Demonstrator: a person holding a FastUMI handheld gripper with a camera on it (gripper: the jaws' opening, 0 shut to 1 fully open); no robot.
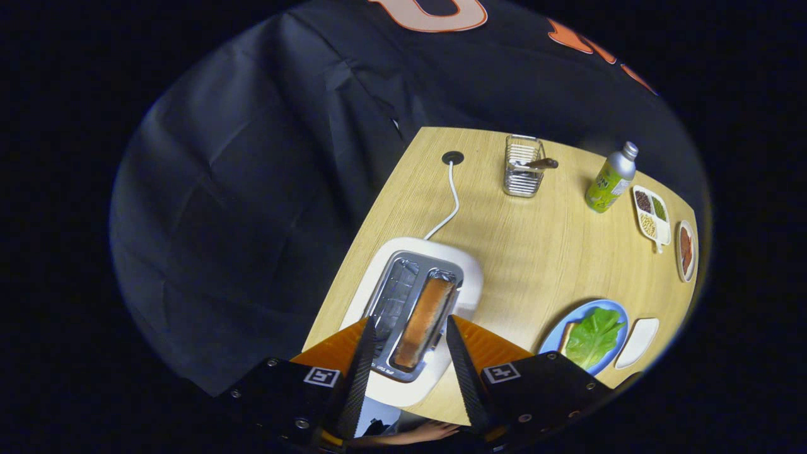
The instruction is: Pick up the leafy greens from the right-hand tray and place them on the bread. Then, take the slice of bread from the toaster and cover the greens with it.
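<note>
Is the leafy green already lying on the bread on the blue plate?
Yes, the leafy green covers the bread on the blue plate.

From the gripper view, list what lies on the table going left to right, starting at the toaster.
toaster → wire basket → blue plate with the leafy greens → green bottle → divided dish → brown-filled dish. The open gripper straddles the toaster.

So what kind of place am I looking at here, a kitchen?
Probably a mock kitchen set up in a recording booth: a wooden table with a toaster holding a slice of bread, a blue plate of leafy greens, and black cloth behind. The gripper hangs open over the toaster.
</note>
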